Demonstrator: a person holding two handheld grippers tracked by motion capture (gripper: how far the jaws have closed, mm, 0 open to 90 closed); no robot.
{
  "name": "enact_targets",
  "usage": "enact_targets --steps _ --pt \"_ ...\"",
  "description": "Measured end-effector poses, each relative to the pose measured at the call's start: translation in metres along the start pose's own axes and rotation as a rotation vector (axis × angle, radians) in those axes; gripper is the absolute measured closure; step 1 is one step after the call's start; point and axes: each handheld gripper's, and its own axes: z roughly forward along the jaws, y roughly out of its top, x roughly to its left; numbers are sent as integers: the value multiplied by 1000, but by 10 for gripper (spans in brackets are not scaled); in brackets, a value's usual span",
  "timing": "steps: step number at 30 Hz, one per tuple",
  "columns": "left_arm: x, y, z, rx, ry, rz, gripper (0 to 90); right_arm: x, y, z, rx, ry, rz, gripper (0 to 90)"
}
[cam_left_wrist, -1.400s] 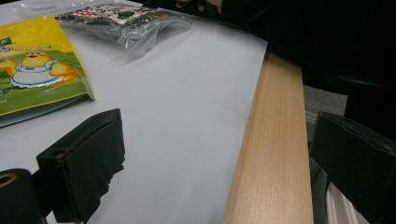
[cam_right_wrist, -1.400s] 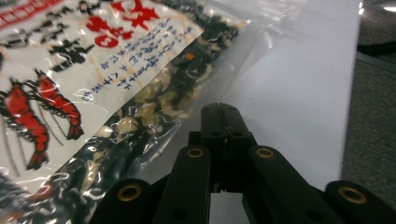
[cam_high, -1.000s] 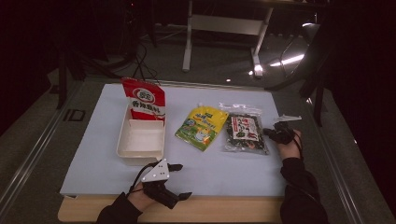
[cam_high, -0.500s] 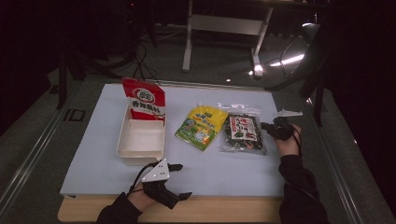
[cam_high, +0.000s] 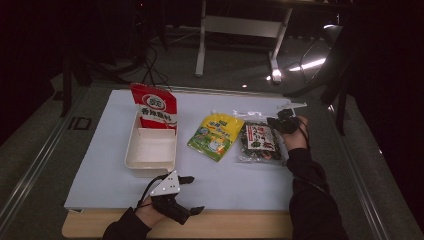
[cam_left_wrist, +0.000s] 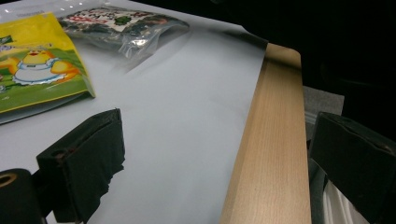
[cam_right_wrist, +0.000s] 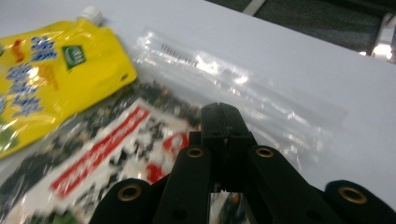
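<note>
My right gripper (cam_high: 272, 121) is at the top right corner of a clear packet of dark snacks (cam_high: 257, 141) with a red-and-white label. In the right gripper view its jaws are pressed together, the gripper (cam_right_wrist: 219, 114) shut low over that packet (cam_right_wrist: 107, 158) near its clear top strip; I see no plastic between them. A yellow spouted pouch (cam_high: 215, 135) lies just left of the packet. My left gripper (cam_high: 194, 195) rests open at the table's front edge, jaws wide apart (cam_left_wrist: 219, 172) with nothing between them.
A white tray (cam_high: 150, 160) sits left of the pouch, and a red packet (cam_high: 156, 110) stands upright in its far end. Everything lies on a white mat (cam_high: 240, 180). The table's wooden front edge (cam_left_wrist: 275, 140) runs under my left gripper. Dark floor and stands lie beyond.
My right gripper has slid left, from beside the dark packet onto its top right corner. The left gripper has stayed where it was.
</note>
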Motion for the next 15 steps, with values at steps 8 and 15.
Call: enact_targets --steps 8,15 --pt "1 -4 -3 0 18 -19 43 0 28 24 12 -32 3 900" --pt "0 -8 -9 1 41 -34 43 -2 41 49 52 -69 25 900"
